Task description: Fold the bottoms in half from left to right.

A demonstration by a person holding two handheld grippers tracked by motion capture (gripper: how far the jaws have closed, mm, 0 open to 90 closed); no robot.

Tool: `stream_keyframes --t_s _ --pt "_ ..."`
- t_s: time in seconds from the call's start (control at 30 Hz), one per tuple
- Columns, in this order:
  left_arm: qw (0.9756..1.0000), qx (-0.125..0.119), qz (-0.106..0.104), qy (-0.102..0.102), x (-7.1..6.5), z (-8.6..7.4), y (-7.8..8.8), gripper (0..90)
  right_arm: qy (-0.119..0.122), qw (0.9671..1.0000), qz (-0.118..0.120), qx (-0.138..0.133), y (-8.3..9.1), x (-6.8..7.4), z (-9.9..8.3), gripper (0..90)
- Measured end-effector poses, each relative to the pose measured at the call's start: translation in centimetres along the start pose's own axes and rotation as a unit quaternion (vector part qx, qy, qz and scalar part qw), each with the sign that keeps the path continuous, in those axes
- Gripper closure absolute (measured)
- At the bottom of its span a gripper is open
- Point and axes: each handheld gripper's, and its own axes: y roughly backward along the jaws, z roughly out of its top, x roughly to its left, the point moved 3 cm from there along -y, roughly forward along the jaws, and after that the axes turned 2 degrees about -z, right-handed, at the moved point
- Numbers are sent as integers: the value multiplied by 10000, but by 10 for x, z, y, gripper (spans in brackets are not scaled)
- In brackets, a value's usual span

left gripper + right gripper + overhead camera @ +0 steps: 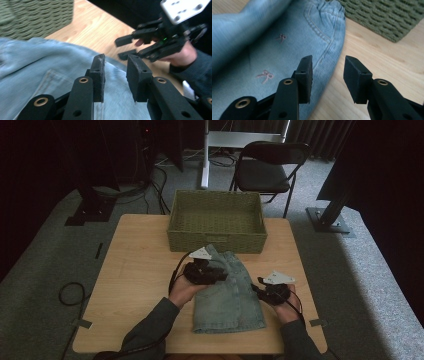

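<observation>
A folded light-blue denim garment (231,302) lies on the wooden table (135,270), just in front of a green woven basket (217,241). My left gripper (221,274) hovers over the garment's upper left part; in the left gripper view its jaws (115,62) stand apart above the denim (37,62) with nothing pinched. My right gripper (260,287) sits at the garment's right edge, open. In the right gripper view its jaws (328,62) straddle the hem where the denim (287,45), stitched with small pink bows, meets bare wood. The right gripper (120,48) also appears beyond the left one.
The basket (32,17) (387,17) is empty and stands at the table's far edge. A black folding chair (270,170) and a white stand are behind the table. Cables lie on the grey carpet to the left.
</observation>
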Motion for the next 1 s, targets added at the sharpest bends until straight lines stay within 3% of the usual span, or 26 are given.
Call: stream_keyframes --t_s 0.27,0.47,0.73,0.87,0.9,0.93,0.97,1.0 --pt "9994 153 286 148 15 -22 9 677 26 9998 120 -133 -6 6 18 594" --pt "9980 189 567 187 25 -37 18 675 182 9991 336 -182 -18 21 40 590" --pt "9969 167 701 304 34 -48 25 674 292 9984 456 -160 -33 31 59 572" --pt "9961 158 813 293 37 -52 27 664 133 9988 481 -13 -46 30 67 527" --pt "9957 160 867 281 38 -54 27 661 -15 9980 619 98 -53 29 68 524" --pt "9957 160 867 281 38 -54 27 659 -15 9980 619 98 -53 29 68 524" --pt "9956 164 879 292 38 -55 27 658 -79 9975 671 191 -59 30 69 641" --pt "9955 159 879 312 39 -56 26 658 -79 9975 671 191 -59 30 69 641"
